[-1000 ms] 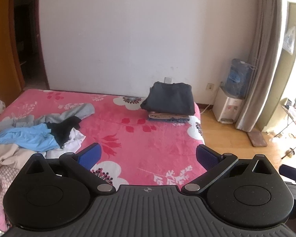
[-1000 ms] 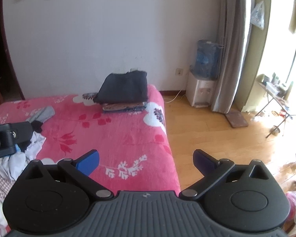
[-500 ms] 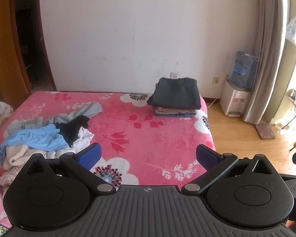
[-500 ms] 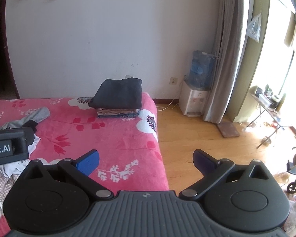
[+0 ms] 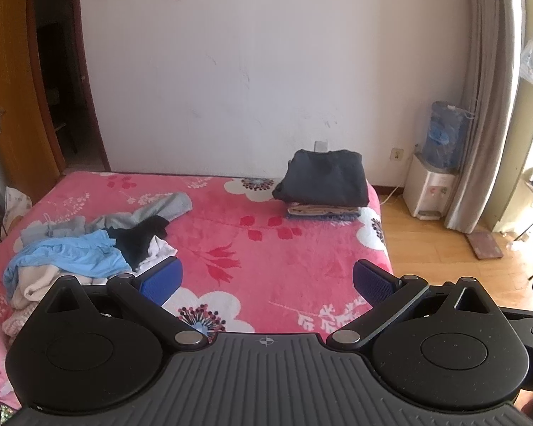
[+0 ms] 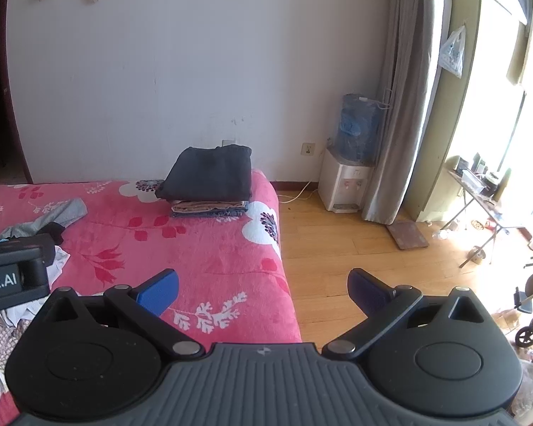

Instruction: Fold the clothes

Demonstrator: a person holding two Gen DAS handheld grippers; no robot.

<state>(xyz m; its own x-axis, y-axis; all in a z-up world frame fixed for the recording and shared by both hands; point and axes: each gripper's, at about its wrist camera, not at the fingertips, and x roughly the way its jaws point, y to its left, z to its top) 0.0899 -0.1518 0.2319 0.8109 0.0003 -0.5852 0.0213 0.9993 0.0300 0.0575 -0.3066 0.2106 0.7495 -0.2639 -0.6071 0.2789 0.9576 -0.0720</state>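
bright daylight floods in beside the curtain (image 6: 398, 106), blowing out the floor (image 6: 337, 248) there; both fisheye views bend at the edges.

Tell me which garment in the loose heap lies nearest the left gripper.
The white garment, at the heap's near right edge, just beyond the left gripper's left fingertip. The light blue one, black one and grey one lie farther off.

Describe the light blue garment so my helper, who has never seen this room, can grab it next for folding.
On the pink floral bed, find the loose heap of unfolded clothes on its left side, opposite the neat folded stack by the wall. The light blue garment lies crumpled on top, the only sky-blue piece, flanked by black, grey and cream fabric.
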